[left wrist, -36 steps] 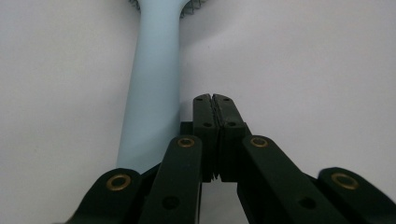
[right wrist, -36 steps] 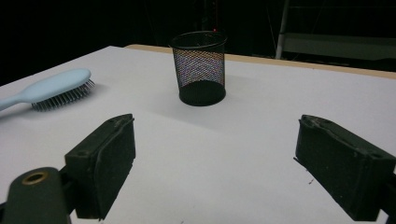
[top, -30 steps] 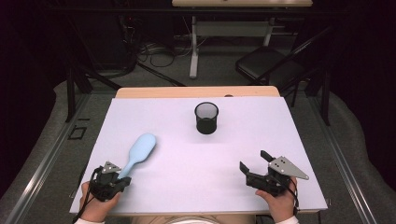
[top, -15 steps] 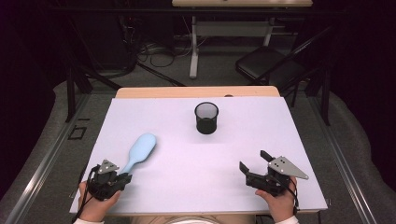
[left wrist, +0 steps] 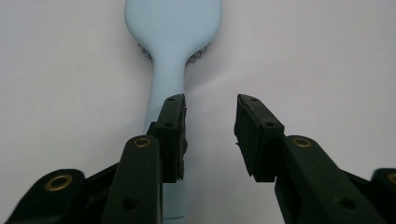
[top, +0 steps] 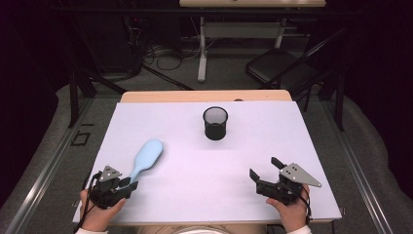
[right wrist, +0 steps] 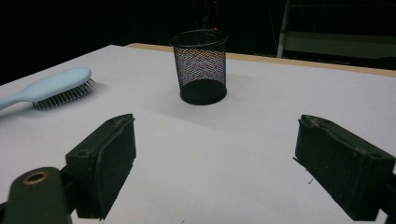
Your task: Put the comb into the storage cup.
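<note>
A light blue hairbrush (top: 146,157) lies bristles down on the white table (top: 253,141), head pointing away from the person. My left gripper (top: 127,184) sits at the end of its handle, and its jaws have just been opening. In the left gripper view the hairbrush (left wrist: 172,42) handle runs under the left jaw, and the left gripper (left wrist: 210,121) pads stand apart with bare table between them. My right gripper (top: 264,168) rests at the front right, open wide and empty. Past the right gripper (right wrist: 217,140) stand a black mesh cup (right wrist: 201,65) and the hairbrush (right wrist: 51,88).
The black mesh cup (top: 215,123) stands upright at the middle back of the table. A wooden strip (top: 204,96) edges the far side. Beyond it on the floor are a dark chair (top: 277,68), a white desk leg (top: 201,48) and cables (top: 156,53).
The left gripper's jaws have parted around the brush handle's end. Both hands, the brush and the cup have stayed where they were.
</note>
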Motion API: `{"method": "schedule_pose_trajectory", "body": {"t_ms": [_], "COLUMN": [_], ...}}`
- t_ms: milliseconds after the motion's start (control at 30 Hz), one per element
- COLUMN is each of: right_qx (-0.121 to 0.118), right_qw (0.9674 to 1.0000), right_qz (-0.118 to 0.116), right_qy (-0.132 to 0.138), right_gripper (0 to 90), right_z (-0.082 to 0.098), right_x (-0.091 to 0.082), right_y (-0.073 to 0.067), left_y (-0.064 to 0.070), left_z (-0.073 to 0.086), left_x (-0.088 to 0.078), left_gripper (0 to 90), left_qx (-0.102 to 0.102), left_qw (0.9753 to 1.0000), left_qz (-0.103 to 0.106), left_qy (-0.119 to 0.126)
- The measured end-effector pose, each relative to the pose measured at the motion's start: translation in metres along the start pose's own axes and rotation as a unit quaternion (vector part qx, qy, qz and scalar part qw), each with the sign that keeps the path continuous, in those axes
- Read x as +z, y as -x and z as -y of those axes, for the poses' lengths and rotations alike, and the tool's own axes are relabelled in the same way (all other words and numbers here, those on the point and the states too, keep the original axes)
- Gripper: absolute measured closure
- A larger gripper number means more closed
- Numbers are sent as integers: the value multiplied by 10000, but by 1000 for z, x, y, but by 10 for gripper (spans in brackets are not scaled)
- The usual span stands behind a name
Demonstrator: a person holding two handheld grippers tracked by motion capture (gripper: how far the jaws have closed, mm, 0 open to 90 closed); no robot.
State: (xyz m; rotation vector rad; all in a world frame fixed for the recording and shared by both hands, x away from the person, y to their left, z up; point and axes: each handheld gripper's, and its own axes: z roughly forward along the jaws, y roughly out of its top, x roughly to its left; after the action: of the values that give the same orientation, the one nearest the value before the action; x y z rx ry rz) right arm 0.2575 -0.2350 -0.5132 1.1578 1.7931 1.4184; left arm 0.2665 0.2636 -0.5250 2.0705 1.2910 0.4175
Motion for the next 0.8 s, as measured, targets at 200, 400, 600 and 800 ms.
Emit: {"method": "schedule_pose_trajectory", "body": {"t_ms": [200,400,600,800], "right_qx": [-4,-21,-22,0], "right_qw": [10000,10000,10000,10000], "right_qz": [2,3,11,20], "right_qy": [-2,1,22,22], "right_gripper": [122,123,123,124], "right_z": [0,0,0,0], "right_x": [0,0,0,0], "right_y": [0,1,1,1], "left_y": [-2,-6,-12,-19], "left_z": [0,0,0,0], "left_x": [-2,-2,-4,-5], "left_gripper": [552,488,464,455], "left_qx": [-32,22,-56,-180], "left_qw": [9999,9996,9992,9990], "left_qz": [-36,-176,-175,-49], "left_qy": [120,213,362,407]}}
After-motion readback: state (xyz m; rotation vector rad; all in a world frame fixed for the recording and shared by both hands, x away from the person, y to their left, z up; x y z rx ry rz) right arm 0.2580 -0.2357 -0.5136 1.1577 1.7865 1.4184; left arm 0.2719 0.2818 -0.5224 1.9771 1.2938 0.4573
